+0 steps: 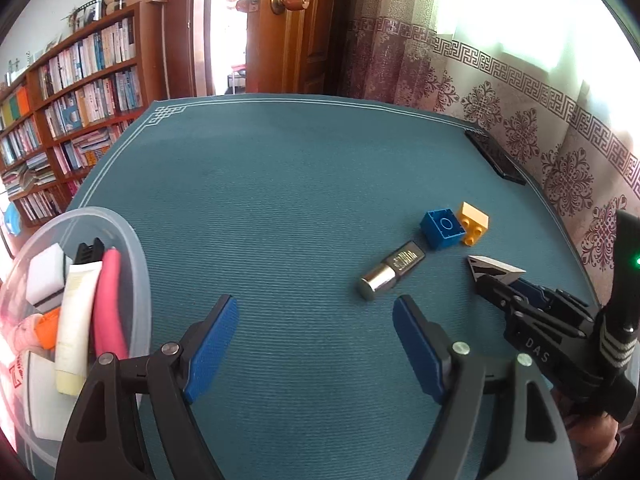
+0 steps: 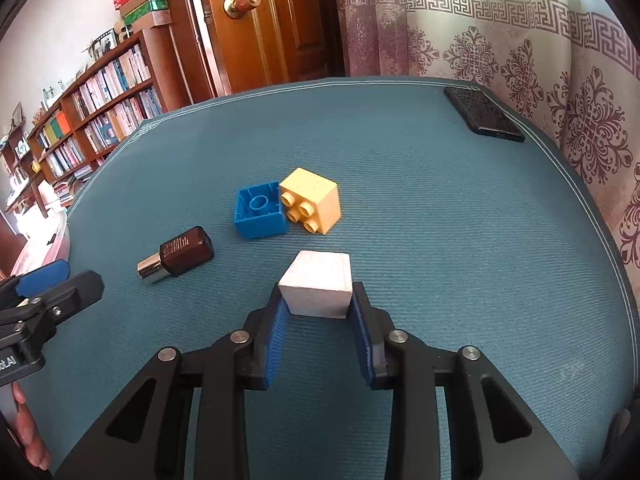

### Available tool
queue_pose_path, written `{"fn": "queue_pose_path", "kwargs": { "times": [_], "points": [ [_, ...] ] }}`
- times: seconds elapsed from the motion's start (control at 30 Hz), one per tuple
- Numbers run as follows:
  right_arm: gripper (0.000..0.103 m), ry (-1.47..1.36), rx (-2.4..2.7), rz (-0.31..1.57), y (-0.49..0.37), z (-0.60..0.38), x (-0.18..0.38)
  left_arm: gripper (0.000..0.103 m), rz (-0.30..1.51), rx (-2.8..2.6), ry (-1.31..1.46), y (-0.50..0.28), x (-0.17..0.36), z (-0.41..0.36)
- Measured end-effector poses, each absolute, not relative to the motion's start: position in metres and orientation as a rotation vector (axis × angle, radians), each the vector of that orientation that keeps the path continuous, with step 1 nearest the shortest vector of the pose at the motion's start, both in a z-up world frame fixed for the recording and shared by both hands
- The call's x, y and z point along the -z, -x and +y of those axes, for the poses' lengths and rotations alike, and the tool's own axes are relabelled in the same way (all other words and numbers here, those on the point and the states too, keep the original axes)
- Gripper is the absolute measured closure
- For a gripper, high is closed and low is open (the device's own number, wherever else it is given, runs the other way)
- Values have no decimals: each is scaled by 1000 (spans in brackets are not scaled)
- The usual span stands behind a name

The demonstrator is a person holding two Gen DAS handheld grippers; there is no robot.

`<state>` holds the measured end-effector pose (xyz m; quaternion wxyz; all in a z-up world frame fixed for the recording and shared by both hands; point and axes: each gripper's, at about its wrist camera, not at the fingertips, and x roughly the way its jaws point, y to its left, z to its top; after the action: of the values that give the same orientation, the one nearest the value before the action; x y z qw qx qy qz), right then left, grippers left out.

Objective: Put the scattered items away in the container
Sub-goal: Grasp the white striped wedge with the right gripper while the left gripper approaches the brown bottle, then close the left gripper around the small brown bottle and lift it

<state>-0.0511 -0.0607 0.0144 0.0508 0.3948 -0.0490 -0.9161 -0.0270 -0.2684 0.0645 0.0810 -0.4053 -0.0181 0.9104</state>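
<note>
My right gripper (image 2: pixel 318 300) is shut on a white cube (image 2: pixel 316 283), held just above the teal mat; the same white cube (image 1: pixel 494 266) shows at the right in the left wrist view. Beyond it lie a blue brick (image 2: pixel 260 210) turned hollow side up, a yellow brick (image 2: pixel 312 200) on its side, and a brown and silver lipstick tube (image 2: pixel 176 256). My left gripper (image 1: pixel 316 320) stands open over bare mat, with the lipstick tube (image 1: pixel 394 270) just ahead of its right finger. A clear plastic container (image 1: pixel 132 248) at the left holds a white tube, a pink item and a white block.
A black phone (image 2: pixel 482 114) lies at the mat's far right corner by the patterned curtain (image 2: pixel 540 52). A bookshelf (image 1: pixel 72 112) and wooden door (image 1: pixel 288 24) stand behind the table. A hand (image 2: pixel 28 444) holds the left gripper's handle.
</note>
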Motion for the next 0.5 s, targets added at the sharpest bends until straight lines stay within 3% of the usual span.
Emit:
{"fn": "queue_pose_path", "kwargs": {
  "times": [0.5],
  "points": [
    [70, -1180, 2745, -310, 40, -34, -12, 20, -235, -2709, 1330, 56, -38, -217]
  ]
}}
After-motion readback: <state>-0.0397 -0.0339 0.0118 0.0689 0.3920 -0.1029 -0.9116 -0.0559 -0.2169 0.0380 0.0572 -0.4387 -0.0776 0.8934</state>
